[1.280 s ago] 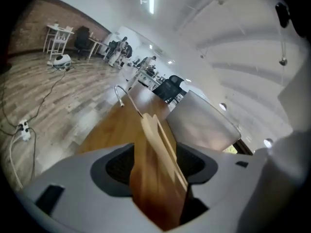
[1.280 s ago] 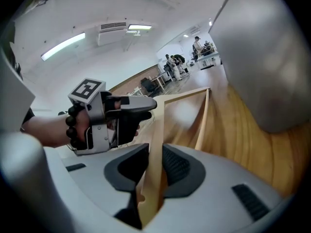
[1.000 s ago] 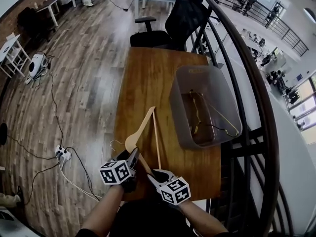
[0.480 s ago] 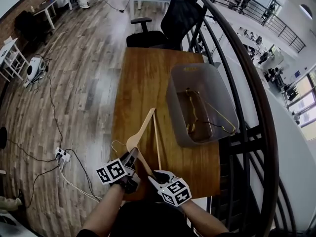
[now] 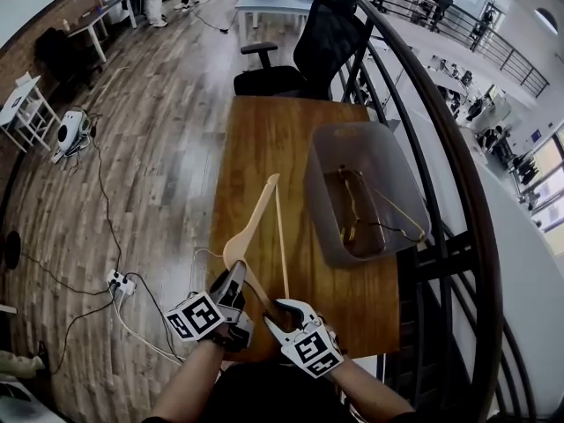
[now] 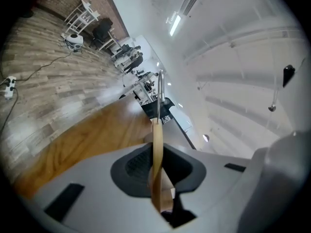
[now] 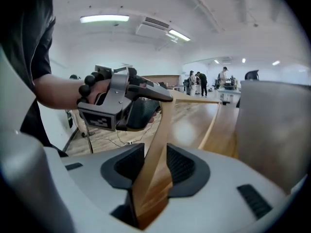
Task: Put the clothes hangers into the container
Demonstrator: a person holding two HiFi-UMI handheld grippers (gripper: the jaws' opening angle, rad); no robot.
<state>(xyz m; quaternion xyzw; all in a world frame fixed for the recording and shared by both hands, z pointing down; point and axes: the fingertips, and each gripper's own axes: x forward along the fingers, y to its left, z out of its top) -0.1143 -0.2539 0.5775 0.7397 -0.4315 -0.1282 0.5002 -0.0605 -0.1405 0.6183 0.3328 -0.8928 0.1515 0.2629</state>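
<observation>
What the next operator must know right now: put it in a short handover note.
Left gripper: shut on the wooden hanger near its hook; jaws have just been closing.
Right gripper: jaws have just been opening; a hanger arm runs between them and the pads look loose.
Things: wooden hanger at the near end of the table, outside the grey container.
Done: wire hangers lie in the container.
Left: carry the wooden hanger over and drop it in.
</observation>
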